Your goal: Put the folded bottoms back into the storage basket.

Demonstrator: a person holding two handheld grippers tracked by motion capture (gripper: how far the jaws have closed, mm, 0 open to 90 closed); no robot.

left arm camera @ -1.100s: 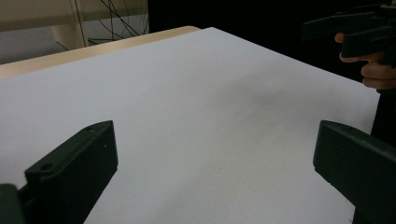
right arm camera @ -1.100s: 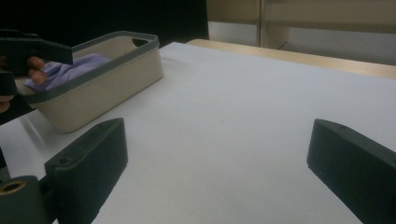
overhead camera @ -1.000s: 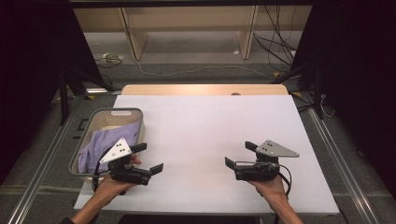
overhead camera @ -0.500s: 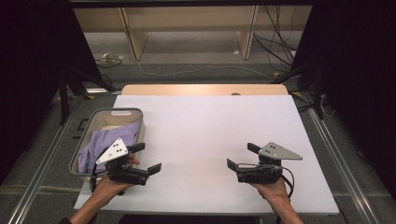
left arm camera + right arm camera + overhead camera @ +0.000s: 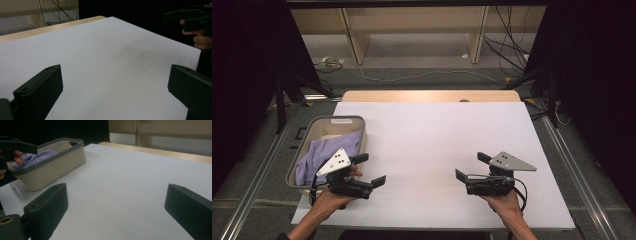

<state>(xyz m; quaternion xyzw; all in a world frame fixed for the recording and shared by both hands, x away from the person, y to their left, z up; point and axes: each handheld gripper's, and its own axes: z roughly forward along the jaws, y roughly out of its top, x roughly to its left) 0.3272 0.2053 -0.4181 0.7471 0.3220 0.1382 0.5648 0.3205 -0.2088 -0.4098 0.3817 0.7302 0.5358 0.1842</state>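
The big white table (image 5: 432, 145) is bare in the middle, maybe so there is room to work. A tub (image 5: 312, 131) sits at its 9 o'clock edge with a purple cloth (image 5: 324, 152) inside. The left gripper (image 5: 369, 170) hangs beside the tub, jaws spread wide, with the cloth at its 10 o'clock. The right gripper (image 5: 469, 166), at 4 o'clock, is spread wide too, holding nothing, far from the cloth.

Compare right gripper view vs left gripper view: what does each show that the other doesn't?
Right gripper view alone: the beige basket with grey rim, purple cloth inside it, and the left gripper beside it. Left gripper view alone: the right gripper, held in a hand past the table's edge. Both: the white table top, bare between each gripper's own two open black jaws, and the wooden strip at the far edge.
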